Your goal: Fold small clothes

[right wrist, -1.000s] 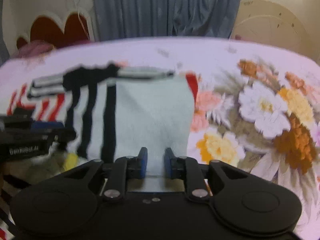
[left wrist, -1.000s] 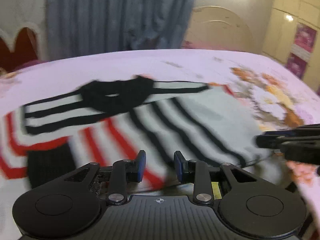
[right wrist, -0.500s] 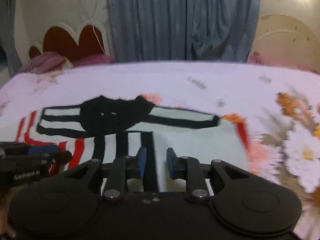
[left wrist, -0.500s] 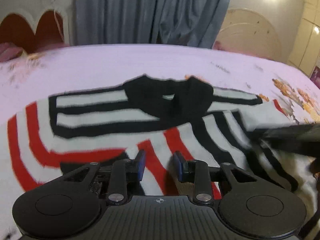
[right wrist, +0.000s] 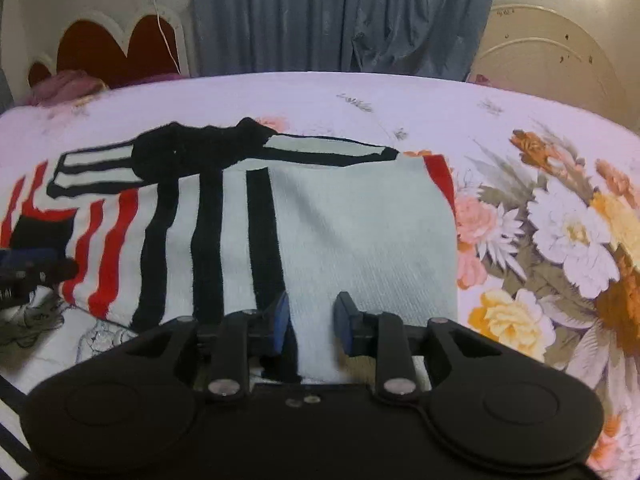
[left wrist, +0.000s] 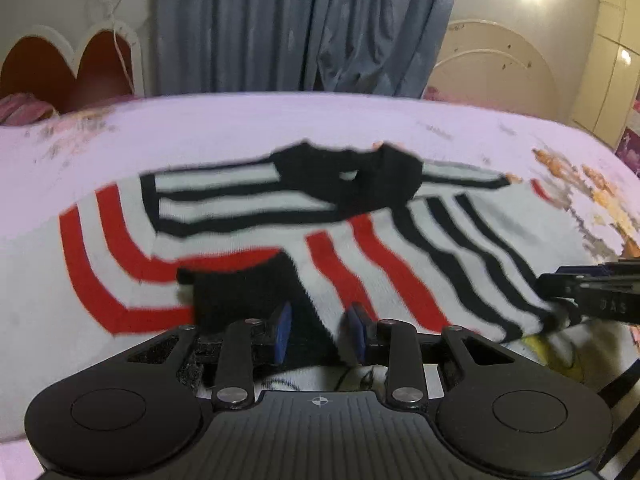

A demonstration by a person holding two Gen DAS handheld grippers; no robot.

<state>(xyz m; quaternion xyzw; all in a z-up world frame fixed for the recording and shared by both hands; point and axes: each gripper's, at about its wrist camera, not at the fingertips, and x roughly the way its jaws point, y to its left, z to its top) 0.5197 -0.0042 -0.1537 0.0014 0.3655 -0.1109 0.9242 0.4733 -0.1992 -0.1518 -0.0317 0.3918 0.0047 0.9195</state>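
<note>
1. Since a second ago both views have tipped up and steadied: the sweater [left wrist: 360, 240] now shows nearly whole, where earlier it was smeared by motion, and the right gripper [right wrist: 310, 326] has drawn back toward the near hem.
2. The left gripper [left wrist: 320, 334] has its jaws parted, the black-edged hem lying between them; I cannot tell whether the pads touch the cloth.
3. The right gripper is likewise spread apart over the pale near edge, gripping nothing that I can see.
4. The sweater lies on the flowered bedsheet [right wrist: 560, 220], sleeves already laid across under the black collar.
5. By my reading, the sleeve folds are done; folding the bottom up toward the collar is left.
</note>
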